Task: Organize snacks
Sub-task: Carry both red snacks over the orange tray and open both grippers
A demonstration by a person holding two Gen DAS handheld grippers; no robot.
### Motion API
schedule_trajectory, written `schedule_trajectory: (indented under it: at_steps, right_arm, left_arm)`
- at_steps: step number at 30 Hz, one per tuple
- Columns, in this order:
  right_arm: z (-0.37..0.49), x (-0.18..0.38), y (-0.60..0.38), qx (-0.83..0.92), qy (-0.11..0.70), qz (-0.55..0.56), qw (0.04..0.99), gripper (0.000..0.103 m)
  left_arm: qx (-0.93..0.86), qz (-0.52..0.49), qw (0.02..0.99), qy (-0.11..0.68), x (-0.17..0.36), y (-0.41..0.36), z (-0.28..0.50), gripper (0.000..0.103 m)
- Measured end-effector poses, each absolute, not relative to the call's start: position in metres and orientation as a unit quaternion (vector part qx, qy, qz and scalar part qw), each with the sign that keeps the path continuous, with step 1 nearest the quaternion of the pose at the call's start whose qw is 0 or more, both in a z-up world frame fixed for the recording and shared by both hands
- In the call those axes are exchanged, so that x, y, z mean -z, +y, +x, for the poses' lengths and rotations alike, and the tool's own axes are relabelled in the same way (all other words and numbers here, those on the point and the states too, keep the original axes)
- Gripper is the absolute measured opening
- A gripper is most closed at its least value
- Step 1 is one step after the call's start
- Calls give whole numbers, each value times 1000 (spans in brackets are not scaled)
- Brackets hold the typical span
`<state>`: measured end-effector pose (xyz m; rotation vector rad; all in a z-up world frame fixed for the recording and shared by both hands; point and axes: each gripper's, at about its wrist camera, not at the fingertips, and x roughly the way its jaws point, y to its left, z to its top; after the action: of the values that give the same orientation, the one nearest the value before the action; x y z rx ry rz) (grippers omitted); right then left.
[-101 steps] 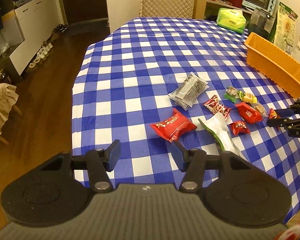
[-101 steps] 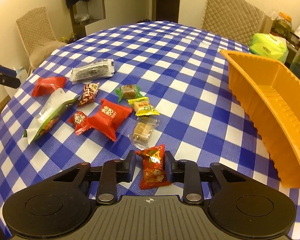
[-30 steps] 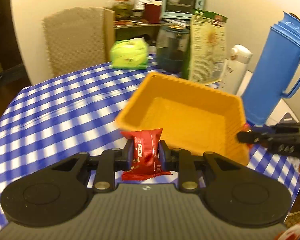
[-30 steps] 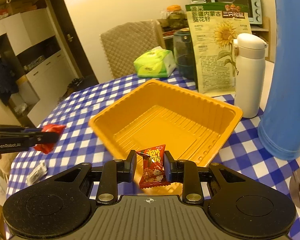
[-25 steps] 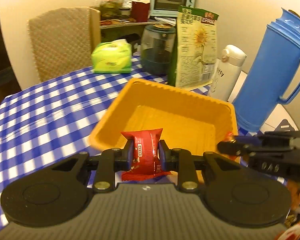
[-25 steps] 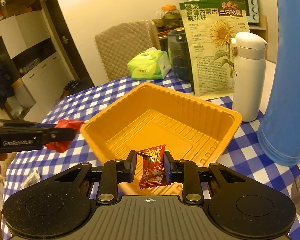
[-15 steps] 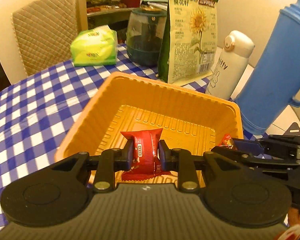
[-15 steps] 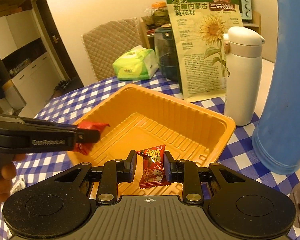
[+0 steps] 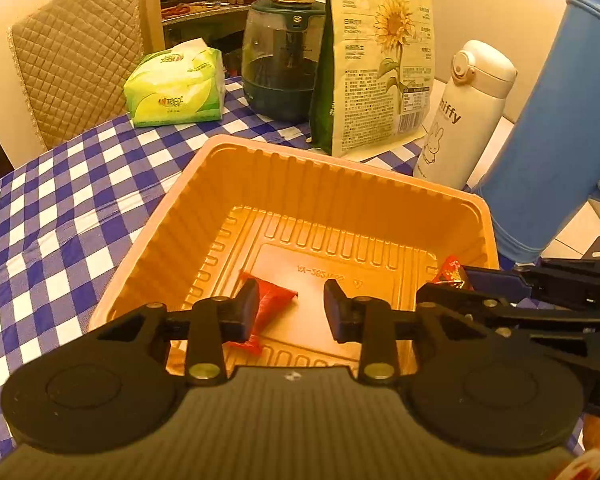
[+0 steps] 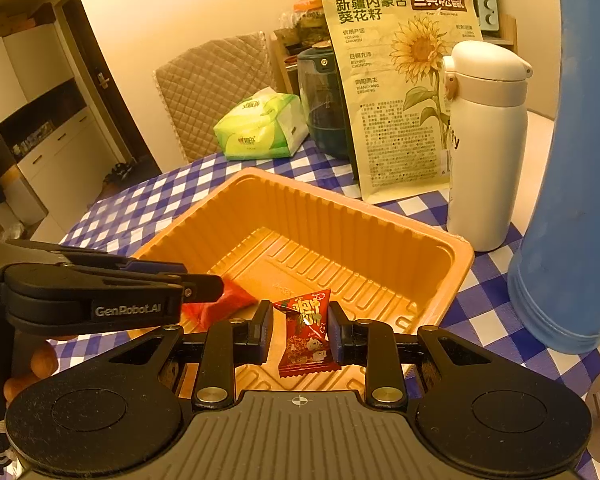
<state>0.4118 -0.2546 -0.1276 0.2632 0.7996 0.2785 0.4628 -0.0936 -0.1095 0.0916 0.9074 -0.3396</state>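
Since half a second ago the left claw [image 9: 290, 310] has parted, and its red pack [image 9: 274, 300] now lies on the tray [image 9: 340, 184] floor. The right claw [image 10: 300, 330] is clamped on a candy [image 10: 306, 332] above the tray's near edge, presumably for release. We note a flask [image 10: 486, 140] and jug [image 10: 580, 160] just beside the tray on the worktop [image 9: 60, 216].

a green tissue pack [image 9: 176, 86], dark jar [image 9: 282, 60], sunflower seed bag [image 9: 380, 56], white flask [image 9: 466, 114] and blue thermos [image 9: 560, 128] stand on the checked cloth [image 9: 40, 216].
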Motion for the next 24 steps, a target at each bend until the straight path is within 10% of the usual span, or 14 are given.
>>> schedule_trajectory:
  at_steps: [12, 16, 24]
  right_arm:
    - [422, 127, -243, -135, 386, 123, 904, 29]
    - [424, 125, -243, -127, 380, 127, 907, 63]
    - [416, 113, -247, -128, 365, 140, 911, 66]
  left_arm:
    - [154, 24, 888, 432, 98, -72, 452, 34]
    - [149, 21, 893, 425, 91, -67, 447, 40]
    - [138, 6, 901, 411, 77, -56, 427, 49]
